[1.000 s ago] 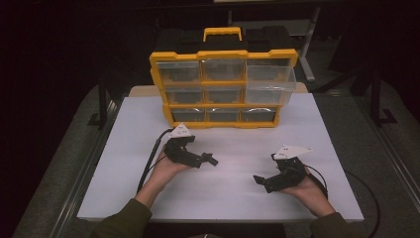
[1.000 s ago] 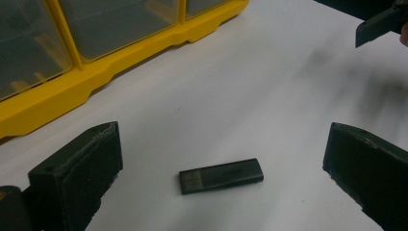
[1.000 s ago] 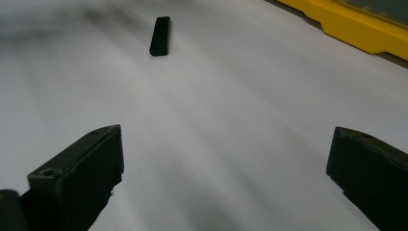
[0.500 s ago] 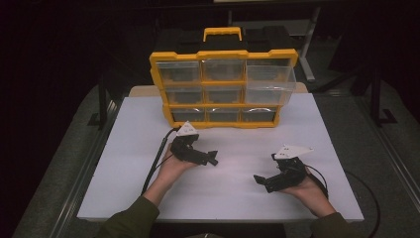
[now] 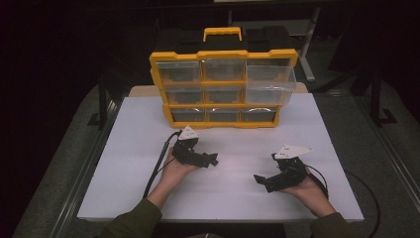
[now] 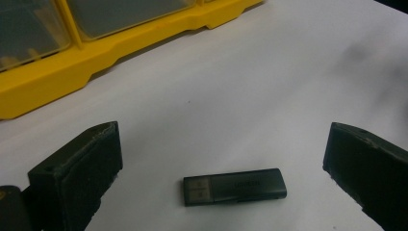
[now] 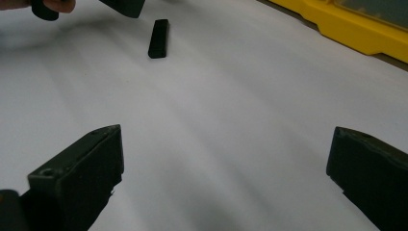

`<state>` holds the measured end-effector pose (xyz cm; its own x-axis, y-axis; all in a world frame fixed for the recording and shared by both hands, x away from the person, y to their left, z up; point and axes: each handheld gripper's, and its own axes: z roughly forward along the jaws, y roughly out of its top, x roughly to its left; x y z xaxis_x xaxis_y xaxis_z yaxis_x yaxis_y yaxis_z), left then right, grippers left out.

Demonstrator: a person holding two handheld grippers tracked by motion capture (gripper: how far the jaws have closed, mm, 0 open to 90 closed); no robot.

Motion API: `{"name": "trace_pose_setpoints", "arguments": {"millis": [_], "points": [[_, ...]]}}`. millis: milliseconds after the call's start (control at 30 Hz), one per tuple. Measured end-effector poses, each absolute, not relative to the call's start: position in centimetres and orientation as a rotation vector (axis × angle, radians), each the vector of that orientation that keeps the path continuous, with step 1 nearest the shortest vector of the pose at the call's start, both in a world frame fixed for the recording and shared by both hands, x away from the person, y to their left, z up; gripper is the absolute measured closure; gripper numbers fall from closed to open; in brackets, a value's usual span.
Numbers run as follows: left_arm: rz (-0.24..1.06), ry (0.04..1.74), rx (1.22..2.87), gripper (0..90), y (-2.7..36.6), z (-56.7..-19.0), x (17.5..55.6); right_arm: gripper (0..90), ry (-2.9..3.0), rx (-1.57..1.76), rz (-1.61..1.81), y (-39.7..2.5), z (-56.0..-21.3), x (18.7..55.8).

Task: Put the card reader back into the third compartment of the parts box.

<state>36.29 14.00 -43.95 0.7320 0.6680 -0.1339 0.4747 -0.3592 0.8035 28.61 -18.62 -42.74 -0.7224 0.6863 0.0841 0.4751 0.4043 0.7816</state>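
A small dark USB stick (image 6: 235,186) lies flat on the white table (image 5: 124,148), its metal plug end pointing left in the left gripper view. My left gripper (image 6: 225,144) hangs just above it, open, one jaw on each side and neither touching. In the high view the left gripper (image 5: 212,160) is left of centre and tilted down at the table. My right gripper (image 5: 260,179) rests lower right, open and holding nothing. In the right gripper view the USB stick (image 7: 159,37) lies far ahead of the right gripper (image 7: 226,144).
A yellow organizer (image 5: 224,54) with clear drawers stands upright at the back of the table, its black handle on top. One clear drawer (image 5: 270,82) on its right side sticks out. Its yellow base (image 6: 43,82) is close behind the left gripper. Dark floor surrounds the table.
My left gripper has shifted a little to the right and forward, tipping its jaws down over the USB stick. The right gripper has stayed where it was.
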Motion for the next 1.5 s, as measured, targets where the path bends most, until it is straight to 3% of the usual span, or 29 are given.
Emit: {"name": "trace_pose_setpoints", "arguments": {"millis": [1133,1500], "points": [[0.318,0.921,2.109,0.0,12.0,-46.0,35.3,0.0,2.404,1.031,1.213,-18.8,-42.8,28.7],[0.344,0.909,2.145,11.6,11.8,-46.0,35.0,0.0,2.406,1.036,1.213,-18.8,-42.8,28.7]]}}
